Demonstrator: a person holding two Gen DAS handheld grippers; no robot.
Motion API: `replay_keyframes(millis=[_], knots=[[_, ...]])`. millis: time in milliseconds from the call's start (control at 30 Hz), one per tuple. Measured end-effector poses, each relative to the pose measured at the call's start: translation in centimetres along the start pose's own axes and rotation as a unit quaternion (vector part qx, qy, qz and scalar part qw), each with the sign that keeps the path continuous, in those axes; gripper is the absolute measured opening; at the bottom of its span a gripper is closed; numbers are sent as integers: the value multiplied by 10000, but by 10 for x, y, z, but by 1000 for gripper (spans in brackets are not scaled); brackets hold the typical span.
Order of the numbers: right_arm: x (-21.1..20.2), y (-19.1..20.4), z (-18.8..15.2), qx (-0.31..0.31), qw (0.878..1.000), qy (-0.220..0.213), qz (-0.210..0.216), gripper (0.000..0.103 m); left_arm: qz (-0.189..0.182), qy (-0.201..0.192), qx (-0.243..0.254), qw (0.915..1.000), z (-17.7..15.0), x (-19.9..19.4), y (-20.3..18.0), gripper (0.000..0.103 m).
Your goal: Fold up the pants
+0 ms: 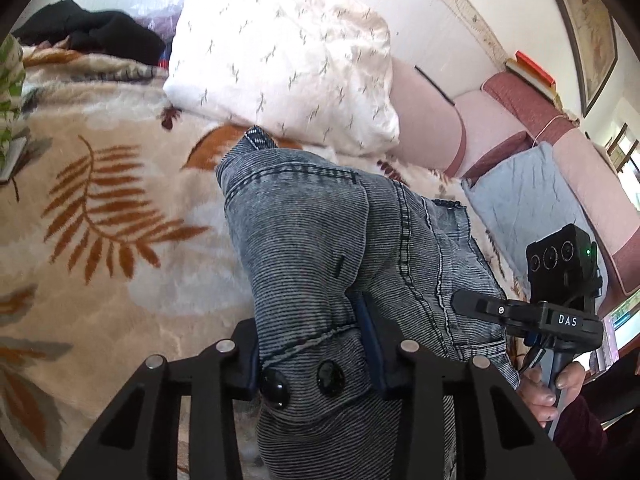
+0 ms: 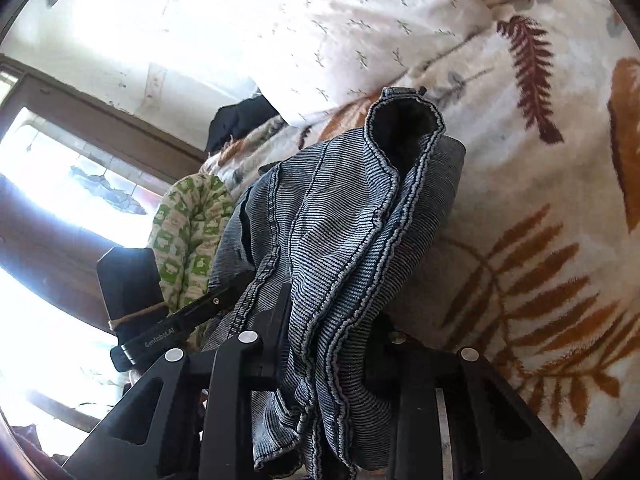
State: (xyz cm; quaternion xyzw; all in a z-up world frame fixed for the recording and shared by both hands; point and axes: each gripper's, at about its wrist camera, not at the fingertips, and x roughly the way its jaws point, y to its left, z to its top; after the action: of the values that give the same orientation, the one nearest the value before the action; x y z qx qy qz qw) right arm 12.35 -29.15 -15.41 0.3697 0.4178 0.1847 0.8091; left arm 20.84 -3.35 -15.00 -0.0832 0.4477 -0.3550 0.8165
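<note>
— Left gripper [image 1: 312, 364]?
— Clamped on the waistband end of the grey denim pants [image 1: 340, 248], two dark buttons [image 1: 274, 388] just below the pads.
— Right gripper [image 2: 320, 344]?
— Closed on a bunched fold of the same pants [image 2: 340, 216], seams gathered between the fingers; right pad mostly hidden under cloth, so probably pressing, hard to confirm.
— Pants where?
— Draped from both grips over the leaf-print blanket [image 1: 100, 208], far end lying near the white pillow [image 1: 288, 52].
— Anything else nearby?
— Black garment [image 1: 92, 28] behind the pillow, green-patterned cloth [image 2: 188, 232] left of the pants, hand [image 1: 544, 392] on the other gripper's handle.
</note>
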Motion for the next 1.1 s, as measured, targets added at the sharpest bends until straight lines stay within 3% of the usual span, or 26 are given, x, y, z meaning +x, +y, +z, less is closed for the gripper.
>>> replay_keyframes(millis=[200, 400, 867, 1100], knots=[[-10, 17, 12, -265, 9993, -212, 123, 25, 68, -318, 117, 9994, 17, -15, -9, 42], [-16, 15, 38, -355, 9985, -396, 129, 25, 365, -485, 444, 9972, 38, -9, -27, 42], [18, -21, 83, -198, 9993, -304, -43, 25, 1185, -284, 550, 9910, 60, 46, -26, 42], [31, -39, 82, -83, 9997, -158, -174, 25, 1263, -147, 500, 9906, 54, 66, -19, 42]])
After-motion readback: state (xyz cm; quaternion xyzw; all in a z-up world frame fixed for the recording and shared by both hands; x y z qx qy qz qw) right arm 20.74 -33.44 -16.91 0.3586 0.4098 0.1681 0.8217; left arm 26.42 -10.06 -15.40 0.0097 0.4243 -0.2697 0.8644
